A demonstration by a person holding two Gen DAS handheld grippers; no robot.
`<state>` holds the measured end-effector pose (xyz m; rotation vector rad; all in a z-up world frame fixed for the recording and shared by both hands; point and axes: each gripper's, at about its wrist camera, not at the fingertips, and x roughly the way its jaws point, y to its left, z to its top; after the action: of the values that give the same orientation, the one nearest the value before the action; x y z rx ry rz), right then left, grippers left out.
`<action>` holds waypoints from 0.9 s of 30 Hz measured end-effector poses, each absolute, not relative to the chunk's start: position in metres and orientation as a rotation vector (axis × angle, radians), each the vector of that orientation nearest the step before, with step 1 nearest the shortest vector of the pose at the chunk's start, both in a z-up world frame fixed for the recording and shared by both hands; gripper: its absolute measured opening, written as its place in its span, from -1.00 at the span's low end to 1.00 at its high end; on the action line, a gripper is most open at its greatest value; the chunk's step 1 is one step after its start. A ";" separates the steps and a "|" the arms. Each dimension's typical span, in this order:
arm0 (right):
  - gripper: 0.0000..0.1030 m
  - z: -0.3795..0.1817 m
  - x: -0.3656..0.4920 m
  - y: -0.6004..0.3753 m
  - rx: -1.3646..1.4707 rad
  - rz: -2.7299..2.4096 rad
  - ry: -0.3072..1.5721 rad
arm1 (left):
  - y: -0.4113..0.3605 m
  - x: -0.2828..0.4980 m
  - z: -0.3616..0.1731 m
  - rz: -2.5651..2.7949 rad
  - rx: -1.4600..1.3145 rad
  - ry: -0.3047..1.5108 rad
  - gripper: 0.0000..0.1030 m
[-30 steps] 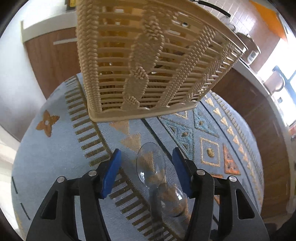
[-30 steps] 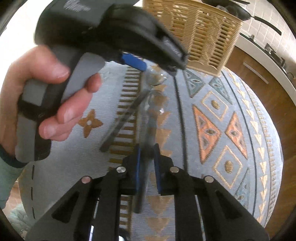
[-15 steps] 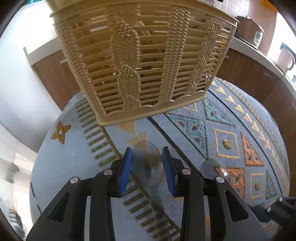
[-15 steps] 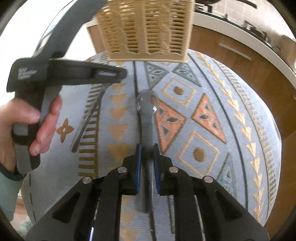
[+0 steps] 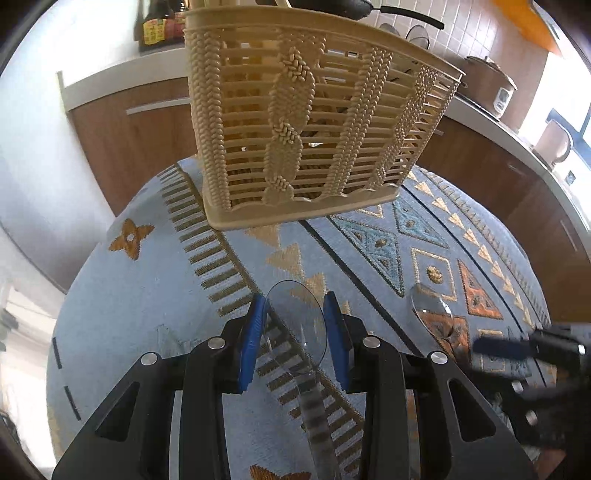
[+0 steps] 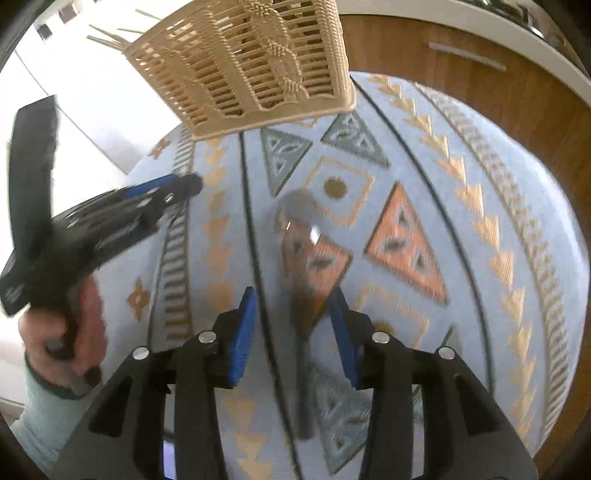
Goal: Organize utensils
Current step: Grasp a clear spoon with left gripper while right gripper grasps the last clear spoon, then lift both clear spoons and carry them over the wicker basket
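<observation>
My left gripper (image 5: 295, 325) is shut on the bowl of a clear plastic spoon (image 5: 297, 314), whose handle runs back under the fingers. A second clear spoon (image 5: 430, 308) lies on the patterned blue tablecloth (image 5: 129, 314) to the right. In the right wrist view that second spoon (image 6: 299, 210) lies blurred between the pads of my right gripper (image 6: 293, 332). Its jaws are opening and the pads stand clear of the handle. The left gripper (image 6: 181, 186) shows at the left, held by a hand (image 6: 62, 332). A beige woven basket (image 5: 295, 129) stands at the table's far side.
The basket (image 6: 251, 62) holds several utensils, with chopsticks (image 6: 107, 37) sticking out of it. Brown cabinets (image 5: 136, 140) and a white counter ring the round table. Bottles (image 5: 155, 26), a pan and a rice cooker (image 5: 491, 92) stand on the counter.
The left gripper closed on one spoon's bowl. The right gripper drew the other spoon away to the right by its handle, then opened its jaws around it.
</observation>
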<state>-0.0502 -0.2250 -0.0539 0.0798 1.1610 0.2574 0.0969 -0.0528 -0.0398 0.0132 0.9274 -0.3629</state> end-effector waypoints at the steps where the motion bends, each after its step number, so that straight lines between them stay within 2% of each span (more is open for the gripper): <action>1: -0.27 -0.054 -0.046 -0.222 0.063 0.259 1.168 | -0.051 0.097 -0.040 -0.364 0.012 0.928 -0.40; 5: -0.30 -0.054 -0.033 -0.208 -0.023 0.220 1.185 | -0.050 0.100 -0.042 -0.369 0.006 0.935 -0.40; 7: -0.52 -0.054 -0.032 -0.199 -0.092 0.183 1.188 | -0.045 0.098 -0.040 -0.373 0.001 0.932 -0.40; 13: -0.80 -0.055 -0.030 -0.195 -0.130 0.184 1.200 | -0.043 0.088 -0.033 -0.376 0.010 0.917 -0.40; 21: -0.81 -0.047 -0.039 -0.198 -0.049 0.268 1.149 | -0.036 0.078 -0.021 -0.331 -0.018 0.882 -0.40; 27: -0.81 -0.006 -0.056 -0.203 0.001 0.347 0.978 | -0.021 0.052 0.025 -0.322 -0.062 0.711 -0.40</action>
<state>-0.0563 -0.2027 -0.0056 0.0009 0.9777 0.3472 0.0516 -0.0212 0.0254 -0.0616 0.7114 -0.3216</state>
